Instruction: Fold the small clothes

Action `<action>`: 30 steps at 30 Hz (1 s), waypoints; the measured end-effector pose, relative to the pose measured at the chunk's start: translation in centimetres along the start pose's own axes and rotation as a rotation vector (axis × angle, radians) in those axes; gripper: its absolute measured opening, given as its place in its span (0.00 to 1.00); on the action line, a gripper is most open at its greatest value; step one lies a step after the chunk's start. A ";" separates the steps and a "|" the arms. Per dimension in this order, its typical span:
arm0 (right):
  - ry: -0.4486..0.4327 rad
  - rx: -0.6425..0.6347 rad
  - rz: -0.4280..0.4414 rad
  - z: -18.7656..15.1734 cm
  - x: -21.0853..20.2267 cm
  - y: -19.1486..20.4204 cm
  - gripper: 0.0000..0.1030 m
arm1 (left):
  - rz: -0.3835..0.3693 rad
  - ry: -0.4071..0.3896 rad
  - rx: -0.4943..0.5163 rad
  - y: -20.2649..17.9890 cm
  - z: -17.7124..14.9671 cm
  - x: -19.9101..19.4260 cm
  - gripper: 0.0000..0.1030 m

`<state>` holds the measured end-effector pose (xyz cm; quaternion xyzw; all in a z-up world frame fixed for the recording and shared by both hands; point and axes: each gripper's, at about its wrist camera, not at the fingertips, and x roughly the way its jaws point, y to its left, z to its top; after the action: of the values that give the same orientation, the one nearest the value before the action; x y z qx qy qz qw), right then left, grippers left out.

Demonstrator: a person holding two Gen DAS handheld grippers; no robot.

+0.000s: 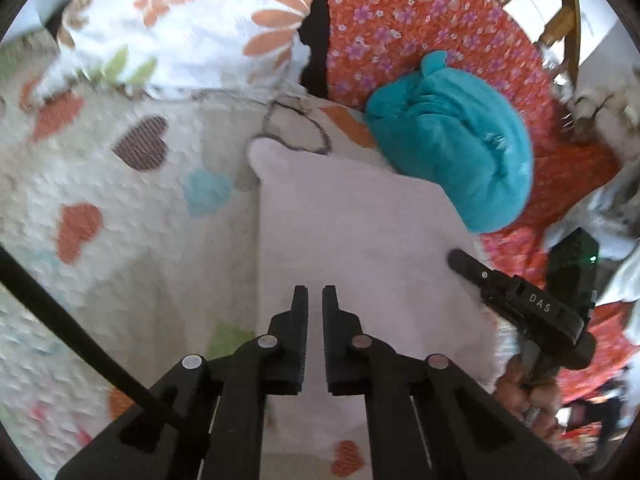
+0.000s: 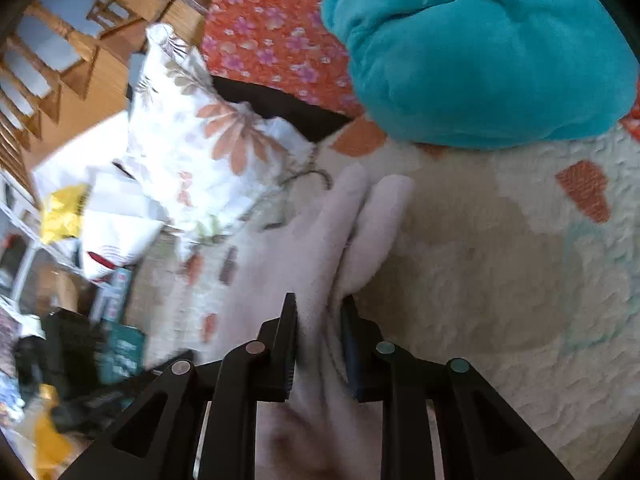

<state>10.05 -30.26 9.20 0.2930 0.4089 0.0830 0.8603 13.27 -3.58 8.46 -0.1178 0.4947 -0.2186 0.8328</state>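
1. Pale pink cloth [image 1: 352, 236], a small soft garment, lies flat on a fleecy cream blanket [image 1: 120, 208] printed with hearts; in the left wrist view it spreads from the middle of the blanket toward its right edge.
2. No box, basket or other container shows clearly in either view, so nothing can be said to sit inside one.
3. Counted: one pink garment, one teal plush bundle [image 1: 460, 152], one white pillow with orange flowers [image 1: 188, 24], one orange floral cloth [image 1: 420, 20], and two grippers.
4. The teal bundle rests at the far right of the blanket, touching the pink garment's far corner and overlapping the orange floral cloth. The pillow stands along the blanket's far edge.
5. The left gripper [image 1: 315, 292] hangs over the near part of the pink garment, tilted downward. Its jaws stand almost together with only a narrow slit between them, and nothing is caught there.
6. The right gripper [image 2: 318, 308] also points downward. Its jaws are clamped on a bunched fold of the pink garment [image 2: 320, 264], which is drawn up between them and trails away toward the teal bundle [image 2: 480, 60].
7. In the left wrist view the right gripper [image 1: 464, 258] reaches in from the right edge, with fingers [image 1: 520, 392] of the person's hand wrapped round its handle.
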 end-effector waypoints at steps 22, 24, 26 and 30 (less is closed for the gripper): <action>0.100 -0.125 -0.275 -7.2 -1.4 0.7 0.10 | 0.173 0.002 0.011 0.4 -8.2 -1.0 0.56; 0.092 -0.088 -0.306 -7.4 -2.6 -0.3 0.08 | 0.195 -0.002 0.014 0.2 -7.8 -0.8 0.58; 0.101 -0.062 -0.351 -8.0 -3.1 -1.5 0.04 | 0.193 0.004 -0.003 0.2 -7.7 -0.2 0.59; 0.145 -0.015 -0.405 -9.1 -3.0 -4.1 0.04 | 0.262 0.061 0.060 -0.3 -8.0 3.7 0.65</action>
<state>0.87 -30.80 4.27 0.1916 0.5198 -0.0677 0.8298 7.70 -5.47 1.86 -0.0205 0.5240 -0.1260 0.8421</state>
